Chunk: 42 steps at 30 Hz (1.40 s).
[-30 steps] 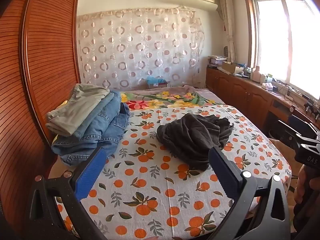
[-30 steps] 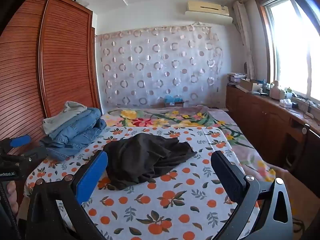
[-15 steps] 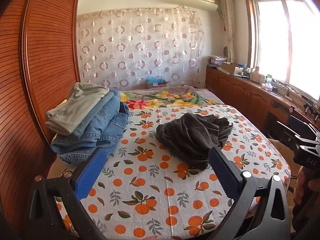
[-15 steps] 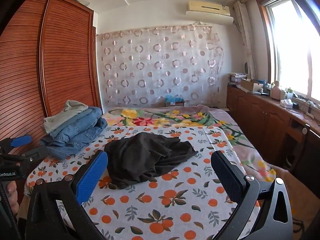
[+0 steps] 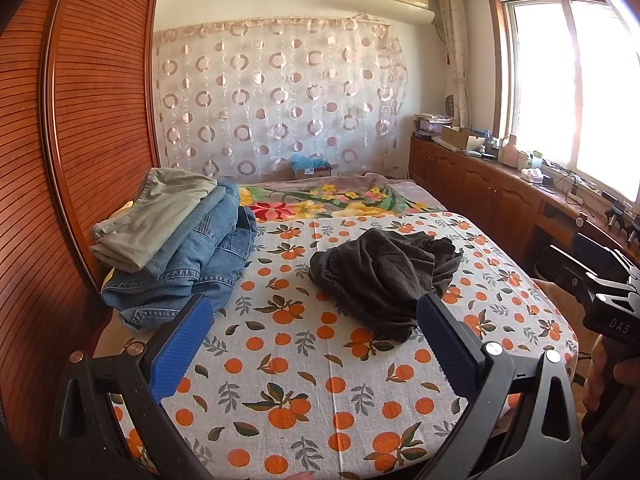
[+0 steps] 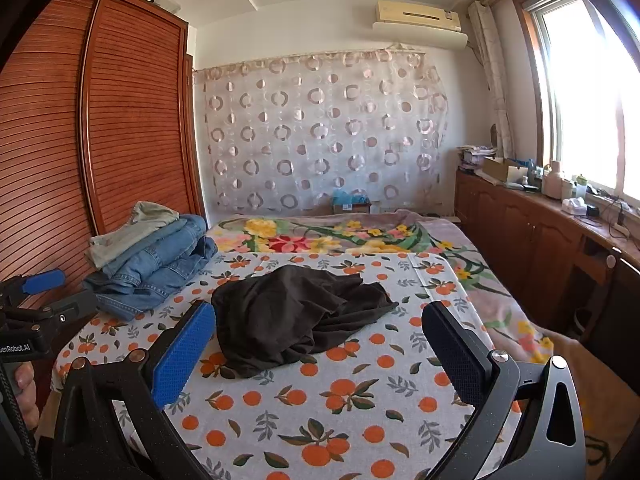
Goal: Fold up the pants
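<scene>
From the left wrist view, the left claw point(image 5: 314, 338) stands wide open with nothing between its blue-padded fingers point(image 5: 180, 346), held above the near part of a bed covered by a white sheet printed with oranges and leaves point(image 5: 304, 368). The crumpled dark charcoal fabric pants point(image 5: 386, 280) lie in a loose heap on that sheet, ahead of the claw and a little toward its right finger, not touched by either finger. To the left, against a slatted reddish-brown wooden wardrobe point(image 5: 80, 152), sits a stack of folded clothes: blue denim jeans point(image 5: 188, 268) below and a pale grey-green folded garment point(image 5: 154, 220) on top. Beyond the orange-print sheet lies a floral blanket with red and yellow flowers point(image 5: 320, 200). At the right edge the black body of the right claw point(image 5: 600, 300) shows, with part of the person's hand point(image 5: 608, 372) on its handle.

From the right wrist view, the right claw point(image 6: 316, 344) is likewise spread wide and holds nothing, poised over the near end of the bed. The dark pants point(image 6: 296, 316) lie bunched just ahead of it, between the two fingers in line of sight but clear of both. The denim stack point(image 6: 156, 268) rests at the left by the wardrobe point(image 6: 80, 140). At the far left edge the left claw point(image 6: 36, 296) is visible, one blue pad point(image 6: 44, 281) showing, with fingertips point(image 6: 25, 384) of the person's hand below it.
</scene>
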Tool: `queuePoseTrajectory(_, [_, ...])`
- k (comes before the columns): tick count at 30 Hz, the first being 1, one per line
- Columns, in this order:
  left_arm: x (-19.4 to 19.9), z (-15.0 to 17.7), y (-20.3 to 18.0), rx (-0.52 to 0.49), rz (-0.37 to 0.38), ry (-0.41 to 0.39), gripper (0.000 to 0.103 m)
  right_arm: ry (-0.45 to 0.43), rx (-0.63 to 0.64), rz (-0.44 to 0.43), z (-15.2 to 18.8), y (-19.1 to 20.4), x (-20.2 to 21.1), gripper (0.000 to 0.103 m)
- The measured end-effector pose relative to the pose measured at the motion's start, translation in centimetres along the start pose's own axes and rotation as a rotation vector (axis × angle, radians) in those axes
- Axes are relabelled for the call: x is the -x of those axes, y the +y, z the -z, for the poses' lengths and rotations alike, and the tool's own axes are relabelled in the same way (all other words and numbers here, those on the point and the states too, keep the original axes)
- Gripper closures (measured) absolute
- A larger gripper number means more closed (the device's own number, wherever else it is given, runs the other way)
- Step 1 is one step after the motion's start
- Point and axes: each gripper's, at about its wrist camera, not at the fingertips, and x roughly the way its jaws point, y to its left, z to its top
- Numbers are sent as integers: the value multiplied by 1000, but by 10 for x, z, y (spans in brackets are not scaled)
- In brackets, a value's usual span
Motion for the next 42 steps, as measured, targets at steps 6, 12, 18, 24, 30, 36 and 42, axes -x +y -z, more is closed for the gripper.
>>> queuePoseTrajectory(6, [0, 0, 0, 1, 0, -1, 1, 0, -1, -3, 0, 0, 0, 0])
queuePoseTrajectory(12, [0, 0, 0, 1, -1, -1, 1, 1, -2, -4, -1, -1, 0, 0])
queuePoseTrajectory(18, [0, 0, 0, 3, 0, -2, 1, -1, -4, -5, -1, -1, 1, 0])
queuePoseTrajectory(24, [0, 0, 0, 3, 2, -2, 1, -1, -2, -5, 0, -1, 1, 0])
queuePoseTrajectory(30, [0, 0, 0, 2, -1, -4, 1, 0, -2, -5, 0, 0, 1, 0])
queuePoseTrajectory(36, [3, -1, -7, 3, 2, -4, 1, -1, -2, -5, 0, -1, 1, 0])
queuePoseTrajectory(42, [3, -3, -11, 3, 3, -6, 1, -3, -2, -6, 0, 0, 2, 0])
